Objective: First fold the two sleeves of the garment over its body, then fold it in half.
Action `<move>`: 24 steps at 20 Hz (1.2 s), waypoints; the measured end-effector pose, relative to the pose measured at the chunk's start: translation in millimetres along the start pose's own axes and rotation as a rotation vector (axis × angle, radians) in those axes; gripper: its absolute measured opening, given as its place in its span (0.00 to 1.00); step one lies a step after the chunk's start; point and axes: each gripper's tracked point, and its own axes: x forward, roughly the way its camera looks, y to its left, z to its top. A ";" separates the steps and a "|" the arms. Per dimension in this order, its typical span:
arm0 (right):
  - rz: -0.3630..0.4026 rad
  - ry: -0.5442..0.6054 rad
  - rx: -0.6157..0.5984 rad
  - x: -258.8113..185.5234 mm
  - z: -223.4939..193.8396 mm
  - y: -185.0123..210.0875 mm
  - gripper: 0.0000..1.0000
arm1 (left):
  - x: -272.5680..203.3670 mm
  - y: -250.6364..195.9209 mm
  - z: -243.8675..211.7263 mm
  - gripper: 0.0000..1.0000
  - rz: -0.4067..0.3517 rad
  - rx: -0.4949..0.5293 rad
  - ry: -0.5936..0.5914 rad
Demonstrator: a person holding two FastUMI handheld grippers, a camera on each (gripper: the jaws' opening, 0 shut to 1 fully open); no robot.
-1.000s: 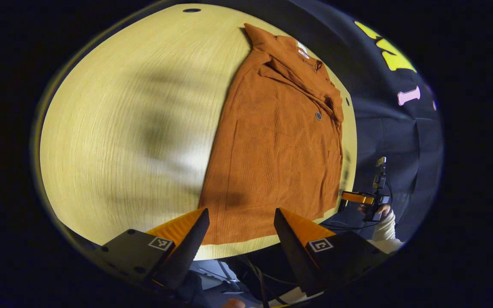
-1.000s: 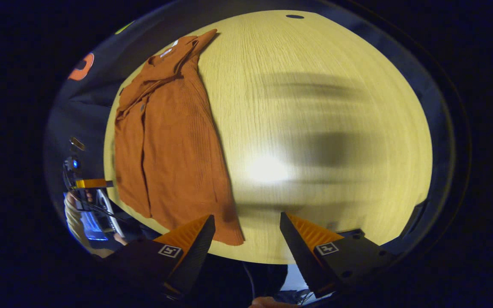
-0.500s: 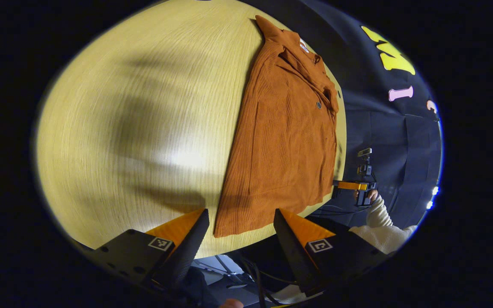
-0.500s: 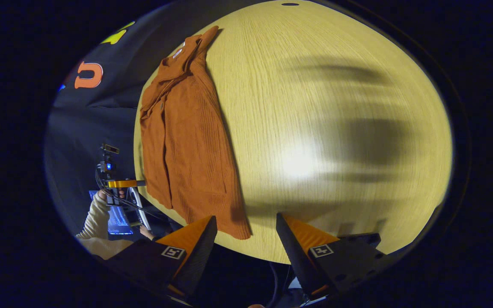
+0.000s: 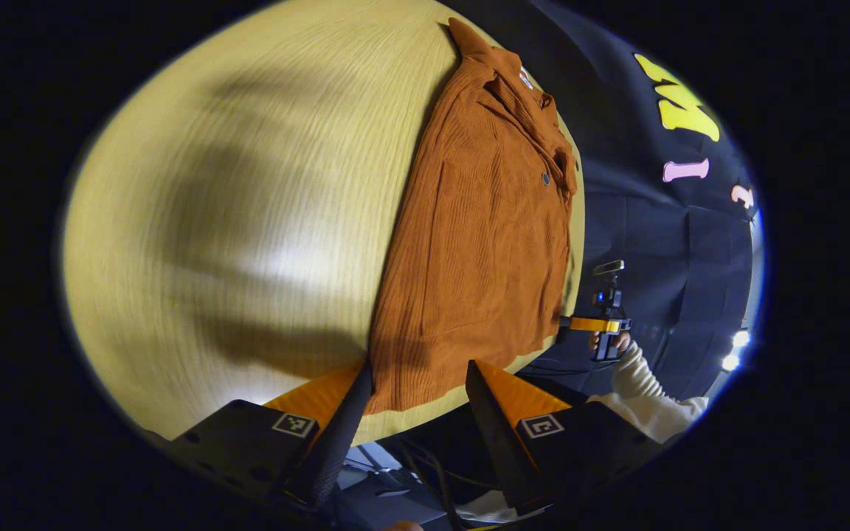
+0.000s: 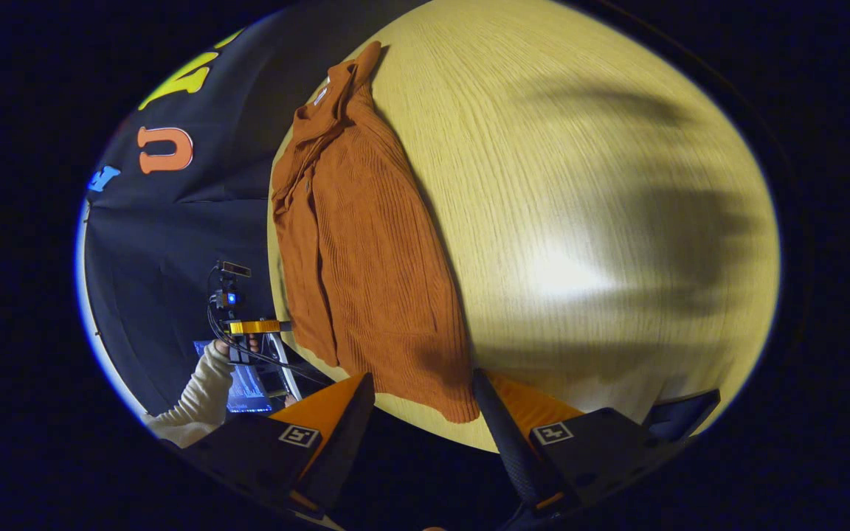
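While our left gripper (image 5: 416, 383) hangs at the near edge of the table (image 5: 233, 221) with its two fingers spread apart, the rust-orange garment (image 5: 484, 221) lies flat straight ahead of it, its hem corner sitting between our fingertips without either finger pressing on it. From that gripper the cloth runs away and slightly to the right, collar (image 5: 513, 88) farthest from us, and a small dark button (image 5: 544, 178) shows near the far end. Off to its right we see the other gripper (image 5: 580, 323) held by a hand (image 5: 612, 342) in a pale sleeve (image 5: 646, 391), just beside the garment's far edge.

Seen from our right gripper (image 6: 419, 398), whose fingers also stand apart and hold nothing, the garment (image 6: 366, 243) stretches ahead and to the left, its nearest hem corner lying just in front of the gap between the fingers. Bare table (image 6: 602, 221) spreads to that gripper's right.
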 end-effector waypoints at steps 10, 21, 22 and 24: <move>-0.028 0.036 -0.001 28.9 -1.4 4.3 0.60 | 23.5 7.9 -2.0 0.11 0.057 0.049 0.013; -0.064 0.057 -0.036 32.8 -11.7 4.2 0.10 | 29.5 -4.7 2.2 0.03 0.127 0.038 -0.121; -0.055 0.061 -0.031 33.1 -11.6 10.9 0.10 | 29.8 -9.9 3.6 0.03 0.120 0.037 -0.127; 0.003 0.046 -0.063 25.1 -9.2 32.5 0.10 | 27.9 -17.5 5.9 0.03 0.109 0.046 -0.143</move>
